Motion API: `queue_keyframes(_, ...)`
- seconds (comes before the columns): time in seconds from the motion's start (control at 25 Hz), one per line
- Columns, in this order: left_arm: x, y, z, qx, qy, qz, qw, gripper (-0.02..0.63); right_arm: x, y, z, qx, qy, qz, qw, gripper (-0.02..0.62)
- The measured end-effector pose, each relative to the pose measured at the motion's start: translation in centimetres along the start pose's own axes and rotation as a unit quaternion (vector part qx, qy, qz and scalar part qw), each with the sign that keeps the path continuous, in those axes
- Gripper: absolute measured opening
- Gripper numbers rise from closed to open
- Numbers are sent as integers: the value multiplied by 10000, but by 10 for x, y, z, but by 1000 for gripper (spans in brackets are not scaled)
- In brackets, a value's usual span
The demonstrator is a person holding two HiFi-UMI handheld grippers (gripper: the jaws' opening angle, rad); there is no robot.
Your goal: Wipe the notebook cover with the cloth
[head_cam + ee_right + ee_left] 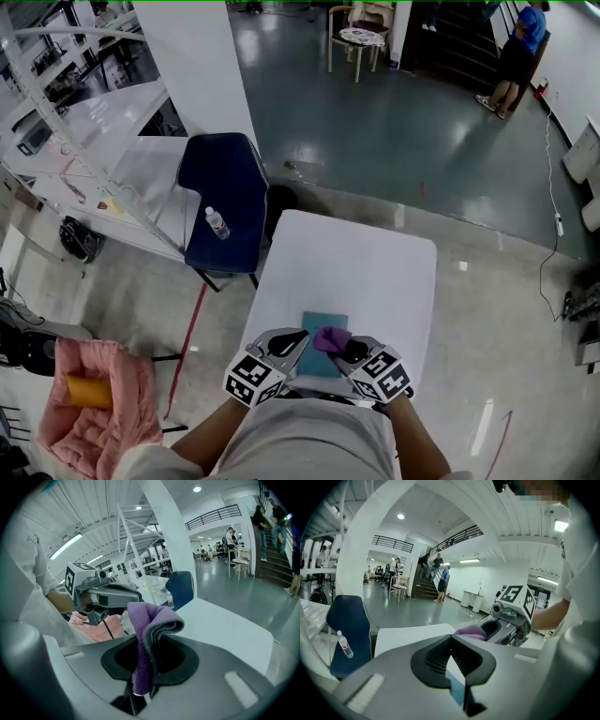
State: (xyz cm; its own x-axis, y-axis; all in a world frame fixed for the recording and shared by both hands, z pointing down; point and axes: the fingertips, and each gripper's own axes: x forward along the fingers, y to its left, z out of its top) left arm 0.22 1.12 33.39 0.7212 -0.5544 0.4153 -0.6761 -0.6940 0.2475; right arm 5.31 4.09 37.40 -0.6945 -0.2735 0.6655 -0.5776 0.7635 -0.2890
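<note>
A teal notebook [322,359] lies on the white table [366,272] near its front edge, right in front of me. My left gripper [296,340] is at the notebook's left edge. In the left gripper view its jaws are closed on the thin blue-and-white edge of the notebook [454,686]. My right gripper [349,351] is shut on a folded purple cloth [330,337], held over the notebook's upper right part. In the right gripper view the cloth [147,625] sticks up out of the closed jaws. Whether the cloth touches the cover cannot be told.
A dark blue chair [223,202] with a water bottle [217,222] on its seat stands left of the table. A pink padded bundle [98,403] with an orange object lies at my lower left. White racks stand far left. A person [520,47] stands at the far right.
</note>
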Motion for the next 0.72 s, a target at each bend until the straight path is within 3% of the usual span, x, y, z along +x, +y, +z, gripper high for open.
queue_keyframes(0.72,-2,1,-4,-37,-47,3,10000,0,9,7,-1,-67,34,34,10000,103)
